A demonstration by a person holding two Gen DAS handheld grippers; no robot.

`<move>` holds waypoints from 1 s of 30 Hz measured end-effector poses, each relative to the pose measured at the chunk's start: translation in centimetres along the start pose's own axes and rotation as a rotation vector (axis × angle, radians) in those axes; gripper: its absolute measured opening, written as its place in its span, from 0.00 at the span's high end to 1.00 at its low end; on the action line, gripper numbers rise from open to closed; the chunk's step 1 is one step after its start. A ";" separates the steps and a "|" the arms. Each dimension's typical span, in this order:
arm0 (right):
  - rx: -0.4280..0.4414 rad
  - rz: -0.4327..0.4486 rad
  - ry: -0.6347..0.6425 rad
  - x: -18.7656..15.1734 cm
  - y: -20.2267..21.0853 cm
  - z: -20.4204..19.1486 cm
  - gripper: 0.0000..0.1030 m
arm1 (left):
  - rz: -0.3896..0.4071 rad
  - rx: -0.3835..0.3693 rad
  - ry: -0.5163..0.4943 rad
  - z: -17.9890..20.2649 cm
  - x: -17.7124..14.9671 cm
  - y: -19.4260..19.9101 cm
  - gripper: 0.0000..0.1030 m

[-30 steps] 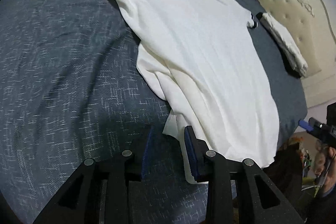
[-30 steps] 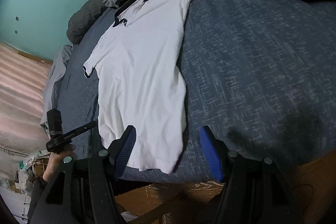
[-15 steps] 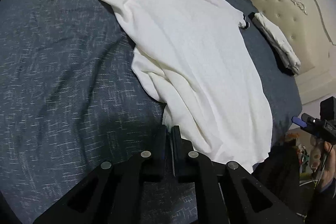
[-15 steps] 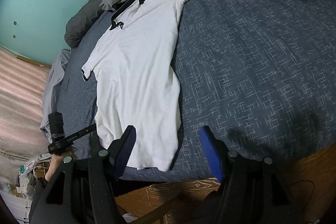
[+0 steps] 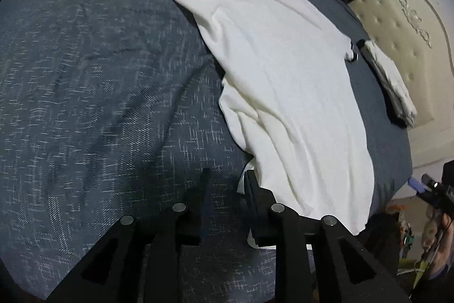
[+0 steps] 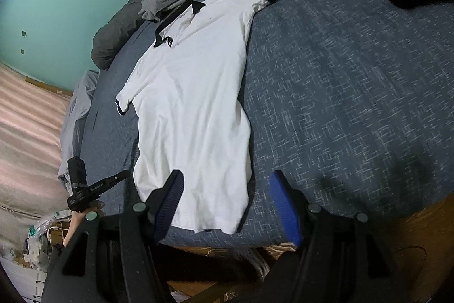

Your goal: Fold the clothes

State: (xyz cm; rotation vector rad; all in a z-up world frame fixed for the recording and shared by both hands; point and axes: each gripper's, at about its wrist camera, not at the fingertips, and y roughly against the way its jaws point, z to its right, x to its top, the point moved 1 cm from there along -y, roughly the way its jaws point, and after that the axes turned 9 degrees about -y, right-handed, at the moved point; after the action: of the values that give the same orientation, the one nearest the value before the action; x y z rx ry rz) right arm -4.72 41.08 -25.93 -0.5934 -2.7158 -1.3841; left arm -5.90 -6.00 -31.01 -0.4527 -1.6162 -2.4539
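Dark blue bedspread (image 6: 354, 93) has the white polo shirt (image 6: 193, 110) flat by its near edge, light and floppy so I'd pinch hem corners; left gripper (image 5: 225, 183) just reopened slightly beside the hem, empty, right gripper (image 6: 227, 195) wide open, empty.

left tool (image 5: 225, 183): jaws just reopened, nothing between | shirt hem (image 5: 244, 183): released

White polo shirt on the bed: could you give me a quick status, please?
Left gripper just reopened at hem corner, empty. Right gripper open. White polo shirt flat, unfolded.
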 end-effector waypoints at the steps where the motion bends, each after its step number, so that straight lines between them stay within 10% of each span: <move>1: -0.003 0.004 0.002 0.0 0.3 -0.1 0.38 | -0.009 0.000 -0.007 0.1 -0.1 -0.3 0.76; 21: -0.016 0.009 -0.016 0.0 0.7 0.1 0.38 | 0.003 -0.057 -0.021 1.7 0.1 -2.8 0.72; 30: -0.021 -0.005 0.000 0.2 -0.5 -0.3 0.38 | 0.022 -0.047 -0.099 3.0 0.2 -1.9 0.95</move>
State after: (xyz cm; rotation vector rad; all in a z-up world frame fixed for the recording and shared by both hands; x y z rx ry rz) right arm -5.10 40.66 -26.07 -0.5879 -2.7077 -1.4154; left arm -6.17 -2.50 -31.48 -0.6045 -1.5830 -2.4947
